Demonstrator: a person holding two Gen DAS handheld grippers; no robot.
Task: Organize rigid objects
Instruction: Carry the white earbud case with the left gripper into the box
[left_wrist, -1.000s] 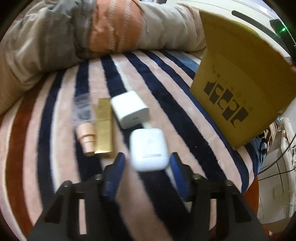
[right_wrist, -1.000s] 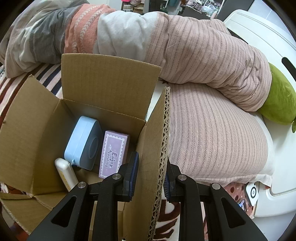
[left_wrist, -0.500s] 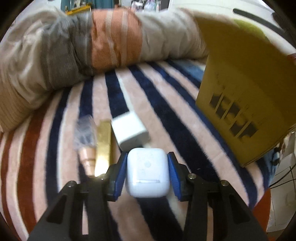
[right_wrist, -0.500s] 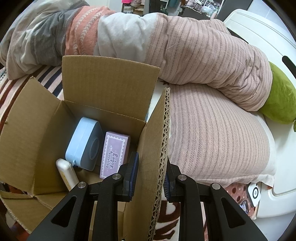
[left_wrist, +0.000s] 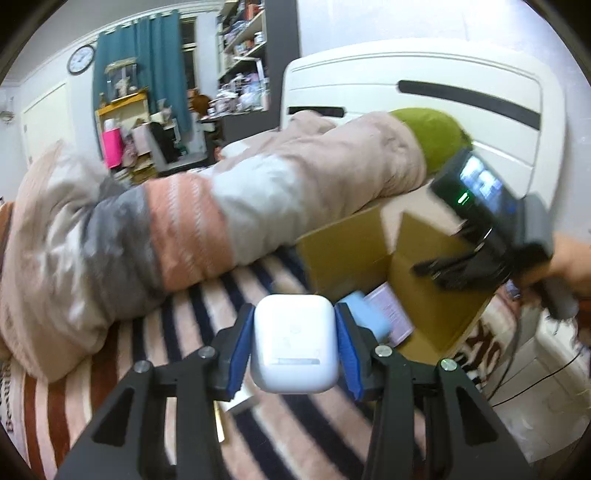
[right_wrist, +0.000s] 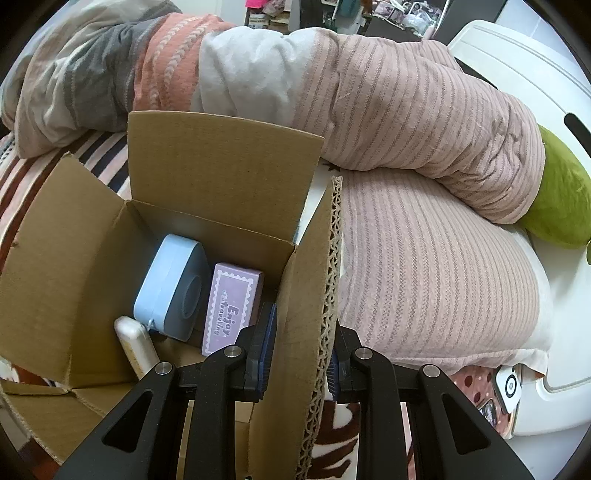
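My left hand-held gripper (left_wrist: 294, 349) clamps the white earbud case (left_wrist: 295, 345) between its blue pads, held above the striped bedspread (left_wrist: 177, 332). My right hand-held gripper (right_wrist: 301, 341) pinches the cardboard box's (right_wrist: 221, 173) near flap (right_wrist: 314, 314). Only the right wrist view looks down into the box: a blue case (right_wrist: 171, 288), a purple box (right_wrist: 231, 308) and a cream tube (right_wrist: 135, 345). Only the left view shows the room beyond the rolled blanket (left_wrist: 184, 225).
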